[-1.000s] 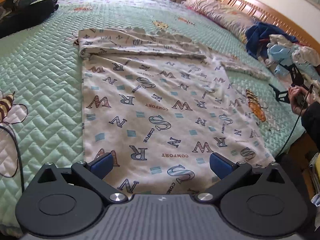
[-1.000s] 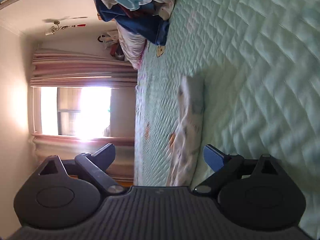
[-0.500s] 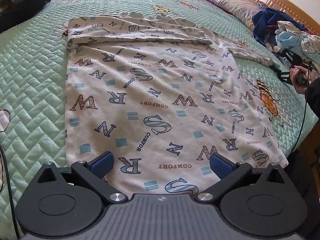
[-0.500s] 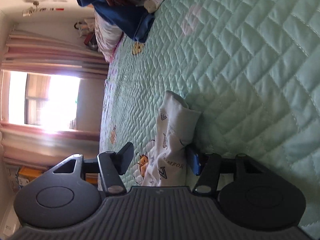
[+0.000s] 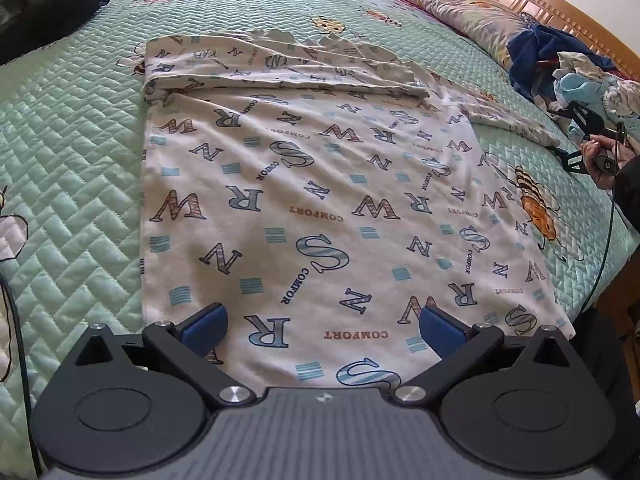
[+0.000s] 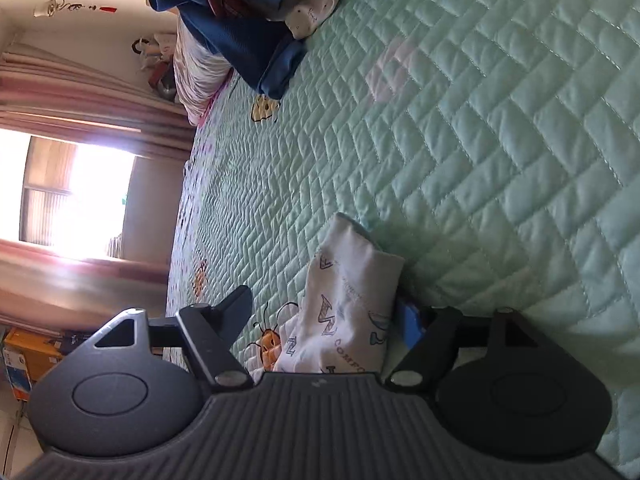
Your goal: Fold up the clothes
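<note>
Nearest to me, the left gripper (image 5: 322, 326) hangs over the near hem of the letter-printed garment (image 5: 320, 200), its blue-padded fingers (image 5: 204, 322) spread wide and gripping nothing; the cloth lies flat beneath them. The garment is white with big S, R, W and N letters, spread across the green quilted bedspread (image 5: 72, 152), with its far part folded over into a rumpled band. One sleeve (image 5: 508, 120) trails off toward the right side of the bed.

There the right gripper (image 6: 326, 312) sits low over the quilt with the end of that sleeve (image 6: 352, 300) between its fingers. Its jaws are opening: the blue pad (image 6: 412, 326) lies against one side of the sleeve, while the other finger (image 6: 236, 304) stands clear of the cloth, so the sleeve is not pinched. In the left wrist view a hand (image 5: 600, 160) shows at the right edge, wrapped round that gripper's handle.

Farther back, a heap of blue and pale clothes (image 5: 560, 68) is piled near the wooden headboard (image 5: 560, 12), with a patterned pillow (image 5: 460, 8) beside it. Beyond the bed, pink curtains (image 6: 80, 96) frame a bright window (image 6: 80, 200).
</note>
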The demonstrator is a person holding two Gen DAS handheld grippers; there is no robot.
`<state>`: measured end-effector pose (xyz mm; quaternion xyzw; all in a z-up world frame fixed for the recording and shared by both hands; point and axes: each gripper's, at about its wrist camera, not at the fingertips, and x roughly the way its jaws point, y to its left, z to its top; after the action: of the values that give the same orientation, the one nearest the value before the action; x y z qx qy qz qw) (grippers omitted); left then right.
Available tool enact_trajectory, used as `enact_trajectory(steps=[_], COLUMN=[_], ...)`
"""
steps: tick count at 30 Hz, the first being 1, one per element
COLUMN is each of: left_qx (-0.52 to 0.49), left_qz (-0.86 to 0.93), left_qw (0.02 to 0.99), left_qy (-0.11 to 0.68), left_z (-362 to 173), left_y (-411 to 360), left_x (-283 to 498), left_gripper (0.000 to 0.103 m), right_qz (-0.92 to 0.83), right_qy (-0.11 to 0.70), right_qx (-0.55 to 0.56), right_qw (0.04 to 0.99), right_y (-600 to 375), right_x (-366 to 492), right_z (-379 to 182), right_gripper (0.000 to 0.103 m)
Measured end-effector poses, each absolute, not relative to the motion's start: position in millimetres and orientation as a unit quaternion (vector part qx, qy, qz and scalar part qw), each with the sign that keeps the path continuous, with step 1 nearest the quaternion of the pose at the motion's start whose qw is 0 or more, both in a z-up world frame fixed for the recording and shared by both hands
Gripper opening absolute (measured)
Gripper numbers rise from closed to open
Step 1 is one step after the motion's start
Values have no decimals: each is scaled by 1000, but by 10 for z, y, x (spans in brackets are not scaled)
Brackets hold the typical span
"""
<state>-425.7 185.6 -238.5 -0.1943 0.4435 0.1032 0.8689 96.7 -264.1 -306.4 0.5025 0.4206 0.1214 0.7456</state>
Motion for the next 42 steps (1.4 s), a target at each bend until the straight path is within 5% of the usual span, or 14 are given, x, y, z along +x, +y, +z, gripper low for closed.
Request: enact_trajectory(steps=[2, 4, 11, 18, 30, 42], left_qx=[-191, -189, -188, -198, -251, -319], left_qz=[103, 103, 104, 104, 125, 160], left_qw=[869, 869, 869, 872, 885, 876], left_qy=[445, 446, 447, 436, 373, 326], left_z=[-2388, -2388, -2385, -2364, -2288, -2446], left_y=[1848, 1845, 1839, 1870, 2158, 2623], left_x=[-4252, -4248, -4252, -4321, -4821, -5420], left_gripper=[102, 102, 102, 102, 102, 102], right_qz=[124, 120, 141, 172, 317, 453], right_qy=[425, 428, 388, 347, 278, 316], right_qx=[506, 518, 498, 388, 182, -4], right_qw=[740, 731, 763, 836, 888, 833], right_y=[-2673, -2715, -2683, -2251, -2, 2399], right_x=[936, 899, 766, 699, -225, -1681], right_z=[-3134, -3251, -3193, -2472, -1261, -1943], right_gripper=[33, 12, 11, 11, 11, 11])
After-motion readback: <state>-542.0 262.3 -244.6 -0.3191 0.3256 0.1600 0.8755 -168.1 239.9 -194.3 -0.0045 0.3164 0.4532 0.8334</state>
